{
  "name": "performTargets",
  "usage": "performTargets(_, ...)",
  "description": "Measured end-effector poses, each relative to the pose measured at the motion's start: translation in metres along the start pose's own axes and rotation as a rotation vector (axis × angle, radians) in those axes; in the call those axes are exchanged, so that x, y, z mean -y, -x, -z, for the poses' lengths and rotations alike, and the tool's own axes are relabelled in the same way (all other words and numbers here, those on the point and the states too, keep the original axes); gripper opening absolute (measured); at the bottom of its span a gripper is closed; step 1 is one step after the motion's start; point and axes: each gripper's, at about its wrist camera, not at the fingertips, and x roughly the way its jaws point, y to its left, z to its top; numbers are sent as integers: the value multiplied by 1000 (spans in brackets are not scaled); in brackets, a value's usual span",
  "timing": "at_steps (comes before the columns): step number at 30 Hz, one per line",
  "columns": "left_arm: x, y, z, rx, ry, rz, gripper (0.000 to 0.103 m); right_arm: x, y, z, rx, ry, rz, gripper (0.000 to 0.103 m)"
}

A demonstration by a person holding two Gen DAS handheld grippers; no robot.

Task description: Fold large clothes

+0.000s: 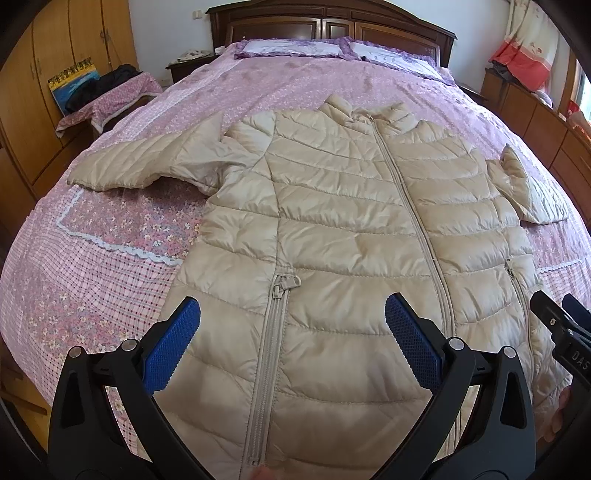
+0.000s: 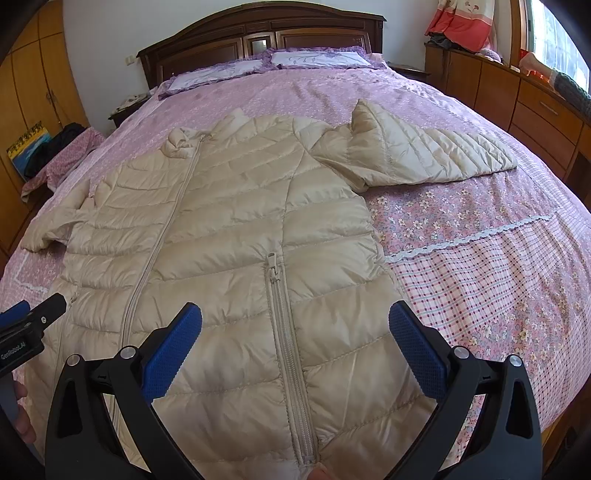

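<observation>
Two wrist fisheyes look forward and steeply down from the foot of the bed.

The left wrist view sits close over the lower left front of the beige quilted puffer jacket [image 1: 332,221], facing the dark wooden headboard [image 1: 332,22], with the right gripper [image 1: 561,328] at its right edge. The right wrist view hangs just as near over the lower right front, facing the same way, the left gripper [image 2: 33,325] at its left edge. Both share the jacket, the pink floral bedspread [image 2: 480,258], the pillows and headboard.
</observation>
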Motion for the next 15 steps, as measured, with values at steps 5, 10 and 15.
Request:
performTargets(5,0,0,1,-4,5,-2,100,0,0,0,0,2,0,98)
performTargets(10,0,0,1,-4,6,-2,100,-1,0,1,0,2,0,98)
performTargets(15,0,0,1,-4,7,-2,100,-1,1,1,0,3,1,98)
